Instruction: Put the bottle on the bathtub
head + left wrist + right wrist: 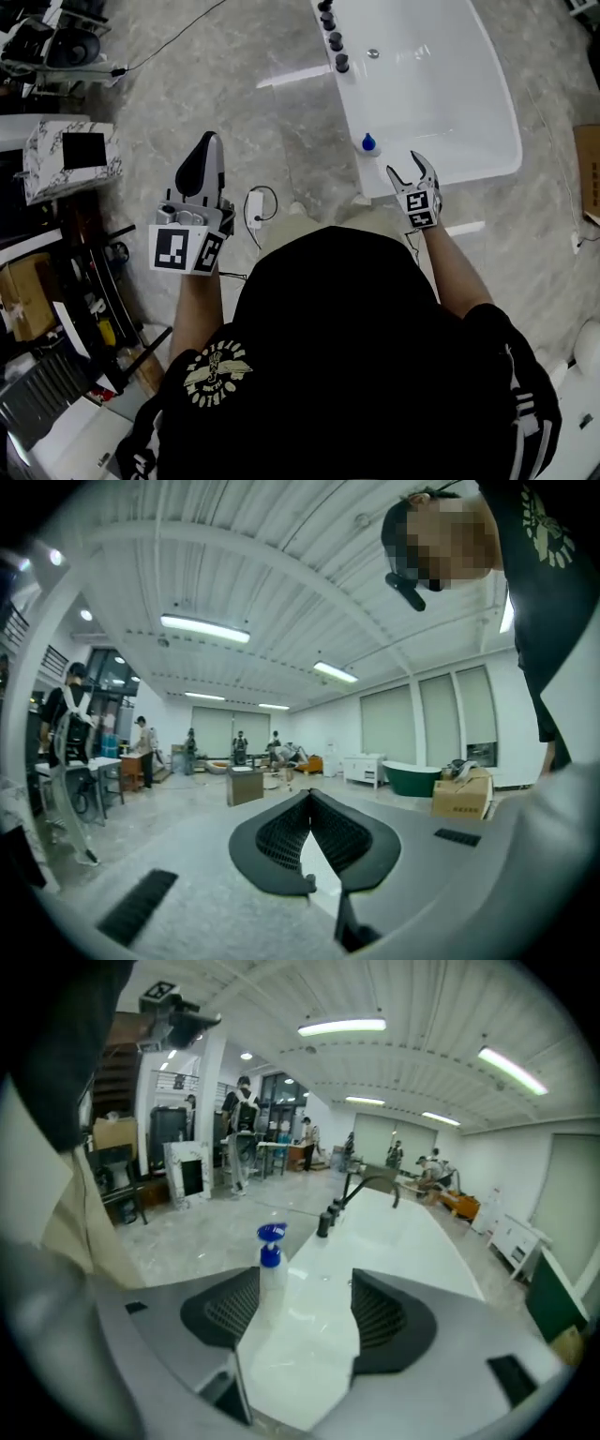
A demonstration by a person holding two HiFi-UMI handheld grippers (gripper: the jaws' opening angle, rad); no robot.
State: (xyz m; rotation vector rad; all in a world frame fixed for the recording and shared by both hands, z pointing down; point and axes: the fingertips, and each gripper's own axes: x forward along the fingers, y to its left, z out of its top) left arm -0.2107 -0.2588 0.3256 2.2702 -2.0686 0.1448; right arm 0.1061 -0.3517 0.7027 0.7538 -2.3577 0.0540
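Surroundings: grey marble-look floor (216, 84). At L edge of head view a marble-pattern box (70, 159) w/ dark clutter round it; a cardboard box (588, 169) at R edge. Small white adapter (255, 208) w/ cable lies on the floor btw the two grippers, just ahead of the person.

White bathtub (487, 103) fills the top centre-right. Dark knobs (334, 42) in a row along its L rim, and a curved faucet (370, 1185) behind them in R gripper view. Nothing stands btw R gripper and the tub.

L gripper (202, 173) is held over bare floor, well apart from the tub. Its jaws meet at the tips, nothing in them (309, 794). Its view looks out across the room: people far off, a green tub (419, 778).

Bottle (368, 142), clear w/ blue pump cap, stands upright on the tub's near-L corner rim. R gripper (413, 178) points at the tub, just R of it, jaws wide apart, holding nothing. In R gripper view (306, 1279) the bottle (270, 1260) sits close by the L-side jaw's inner edge, not clamped. Touching or not: can't tell.
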